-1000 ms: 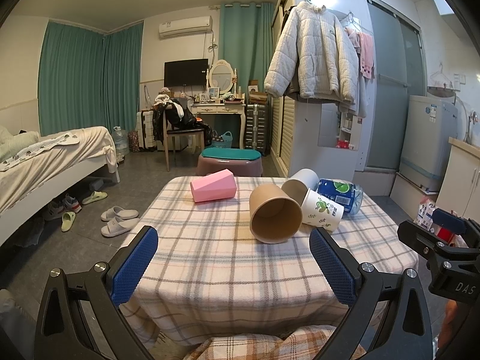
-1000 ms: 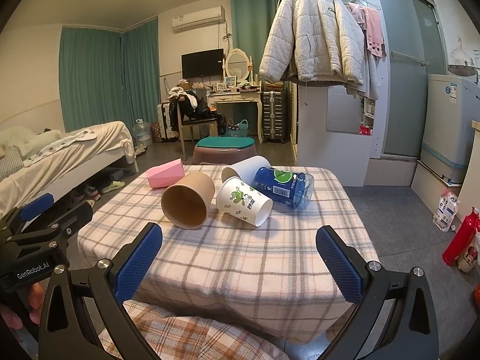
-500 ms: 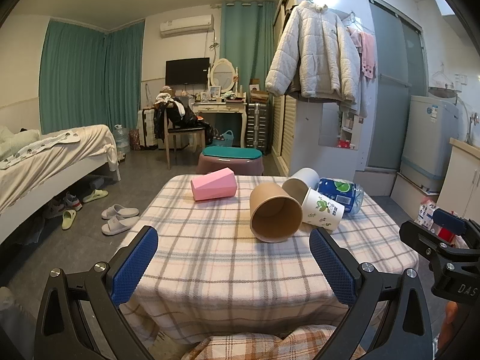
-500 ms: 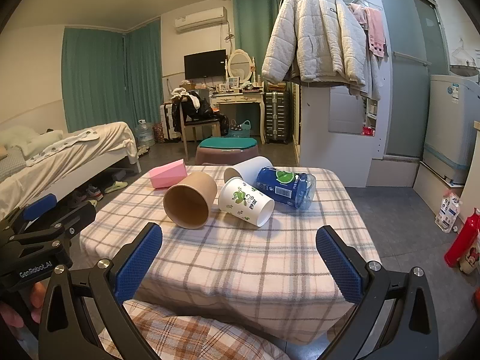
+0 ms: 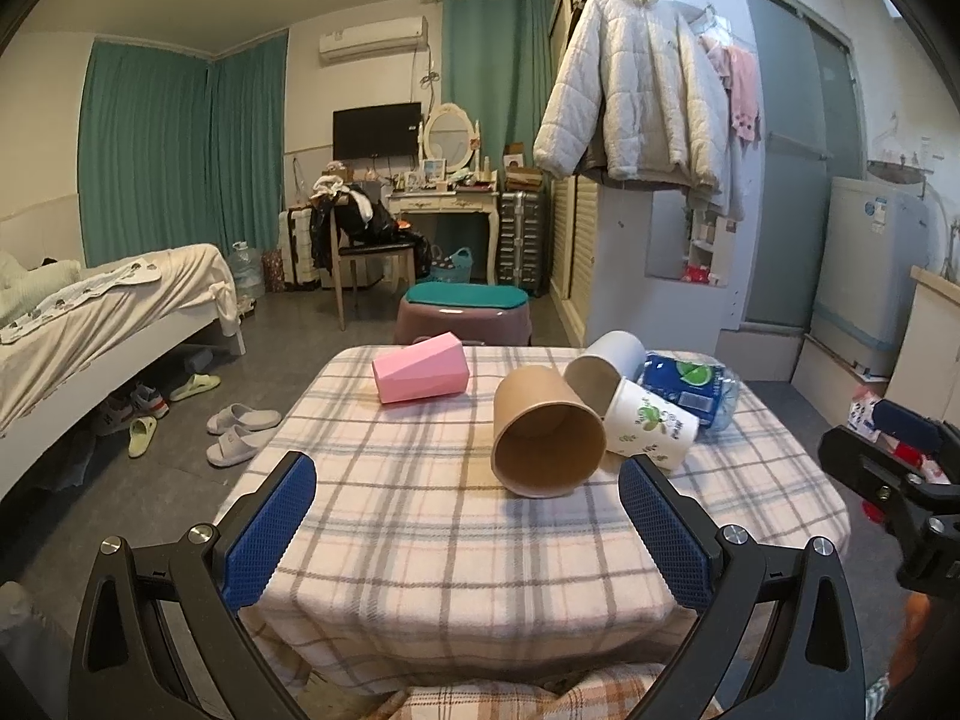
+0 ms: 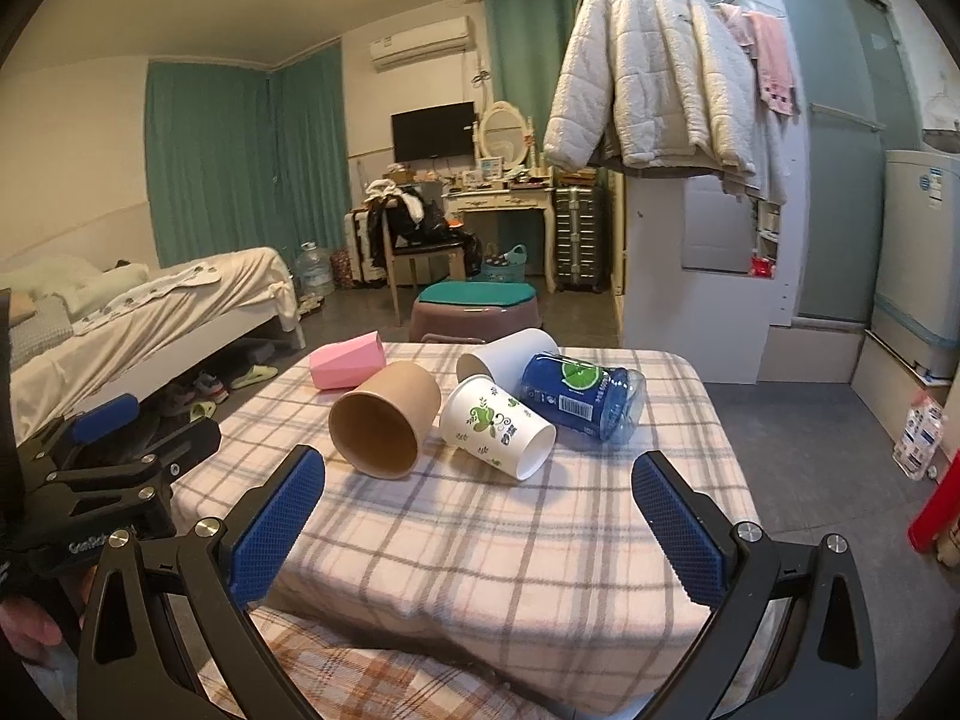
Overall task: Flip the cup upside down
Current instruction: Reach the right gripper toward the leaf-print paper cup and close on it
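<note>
Four cups and one bottle can be counted on the table [image 5: 420, 540], which is covered by a plaid cloth, and every one of them is lying on its side. A pink faceted cup [image 5: 420, 375] [image 6: 347, 366] is found toward the far left, apart from the rest. The other three are bunched together: a brown paper cup [image 5: 543, 441] [image 6: 384, 423] with its open mouth turned toward the cameras, a white cup with a green leaf print [image 5: 651, 423] [image 6: 498, 426] touching its right side, and a plain white cup [image 5: 606, 357] [image 6: 507, 357] tucked just behind those two. The blue-labelled plastic bottle [image 5: 690, 387] [image 6: 579, 396] is seen at the right end of the bunch, with a green lime picture and a barcode on the label; the small print can't be read.

As for writing, "GenRobot" can roughly be made out on the left gripper [image 6: 144, 456] body in the right wrist view, and "DAS" on the right gripper [image 5: 888, 468] in the left wrist view.

Both tools are held short of the near table edge with jaws spread wide and nothing between the blue pads [image 5: 270, 531] [image 6: 276, 525]. No cup is touched by either.

Around the table, a bed, green curtains, a TV, a dressing table with an oval mirror, a hanging white puffer jacket [image 5: 636, 96] and a stool with a teal cushion [image 5: 465, 309] are visible. Between the grippers and the cups, only bare cloth is seen.
</note>
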Tool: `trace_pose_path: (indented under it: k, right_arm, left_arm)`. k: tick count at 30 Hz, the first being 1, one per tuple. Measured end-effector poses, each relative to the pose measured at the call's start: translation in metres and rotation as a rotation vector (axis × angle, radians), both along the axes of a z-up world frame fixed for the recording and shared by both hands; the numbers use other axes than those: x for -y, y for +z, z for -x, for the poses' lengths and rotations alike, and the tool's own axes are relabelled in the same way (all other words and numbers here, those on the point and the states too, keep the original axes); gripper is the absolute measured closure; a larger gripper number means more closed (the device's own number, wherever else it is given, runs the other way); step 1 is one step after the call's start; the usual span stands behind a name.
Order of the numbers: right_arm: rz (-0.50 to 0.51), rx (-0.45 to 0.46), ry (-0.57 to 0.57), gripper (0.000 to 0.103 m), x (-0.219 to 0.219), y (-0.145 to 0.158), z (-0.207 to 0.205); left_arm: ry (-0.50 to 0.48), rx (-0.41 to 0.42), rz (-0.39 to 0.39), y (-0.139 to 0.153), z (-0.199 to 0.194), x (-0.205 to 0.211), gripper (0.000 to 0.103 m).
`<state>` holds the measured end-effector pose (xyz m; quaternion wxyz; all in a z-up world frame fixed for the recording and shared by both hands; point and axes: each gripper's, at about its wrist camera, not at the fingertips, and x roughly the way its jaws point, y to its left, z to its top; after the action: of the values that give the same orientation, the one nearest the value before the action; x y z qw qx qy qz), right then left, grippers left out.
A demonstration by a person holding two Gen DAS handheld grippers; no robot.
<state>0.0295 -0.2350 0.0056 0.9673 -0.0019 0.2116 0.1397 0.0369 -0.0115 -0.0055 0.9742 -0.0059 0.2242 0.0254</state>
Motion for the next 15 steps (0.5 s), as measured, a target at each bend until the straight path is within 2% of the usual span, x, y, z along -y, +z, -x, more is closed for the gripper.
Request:
trace_pose_path:
  k: [2,7,12,15]
  right_arm:
    - [0.033,-0.010,0.021,0.000,0.005,-0.004,-0.016]
    - [0.079,-0.108,0.094,0.000,0.016,-0.017,-0.069]
    - [0.207,-0.164,0.172,0.000,0.008,-0.032,-0.119]
    - [0.248,-0.178,0.223,0.000,-0.003,-0.043,-0.144]
  left_arm:
    - [0.012,-0.012,-0.002,0.001,-0.011,0.002,0.000]
    - [0.053,-0.029,-0.003,-0.001,-0.040,0.004,0.000]
    - [0.095,-0.073,0.004,-0.012,-0.073,0.004,0.000]
    - [0.115,-0.087,0.010,-0.016,-0.088,0.000,0.000]
